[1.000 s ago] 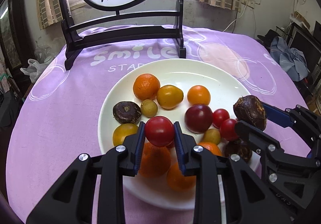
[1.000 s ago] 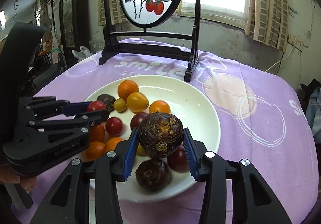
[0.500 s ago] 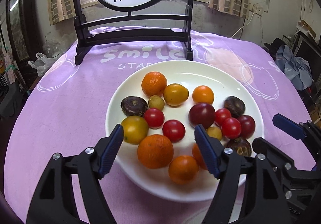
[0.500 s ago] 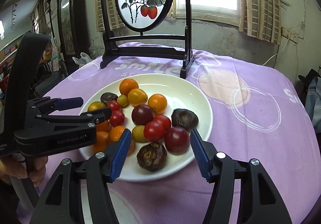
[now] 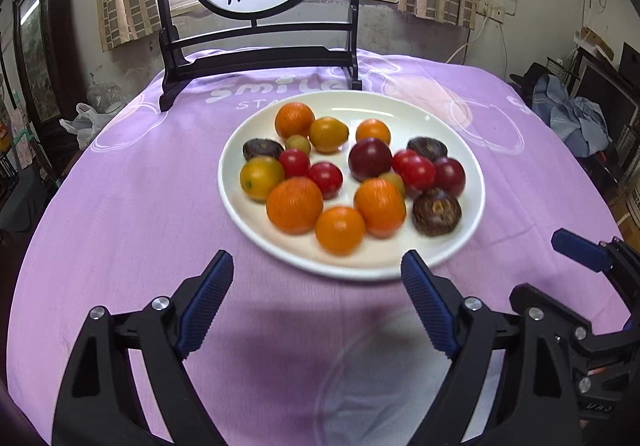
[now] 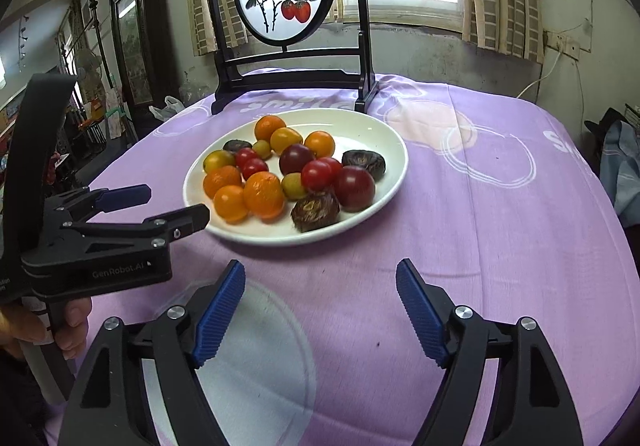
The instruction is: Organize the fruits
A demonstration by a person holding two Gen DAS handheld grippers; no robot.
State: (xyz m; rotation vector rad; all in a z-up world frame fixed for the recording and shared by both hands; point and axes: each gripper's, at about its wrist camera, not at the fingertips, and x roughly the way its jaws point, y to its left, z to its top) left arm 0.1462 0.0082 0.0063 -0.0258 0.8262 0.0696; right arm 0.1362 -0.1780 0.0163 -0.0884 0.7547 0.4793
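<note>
Now, starting at the left, the left gripper [image 5: 316, 282] hangs over bare purple tablecloth [image 5: 132, 214] just short of the white plate [image 5: 472, 174], its jaws spread wide and holding nothing. The plate sits in the middle of the table in front of a dark wooden screen stand [image 5: 260, 58], and every fruit in view lies on it. On its left side are a yellow tomato [image 5: 262, 177], two small red tomatoes [image 5: 294, 162] and a dark chestnut-like piece [image 5: 262, 148]; nearest the grippers are three oranges, the largest orange [image 5: 295, 205] touching its neighbours. Toward the right lie a dark plum [image 5: 370, 159], more red tomatoes [image 5: 418, 172] and two more brown pieces, one brown piece [image 5: 436, 211] close to the near rim. Farther right, the right gripper [image 6: 320, 286] also waits over the cloth, near the plate but clear of it, jaws wide apart and empty.

Judging by this, no fruit is in hand and none lies off the plate, so the sorting looks close to finished or between picks. If another piece has to move, it would be wise to choose one at the edge of a cluster, come down from above with the fingers straddling it, and close gently, since the tomatoes are soft and the round fruit will roll if nudged. The two grippers should take turns, as they sit near each other.
</note>
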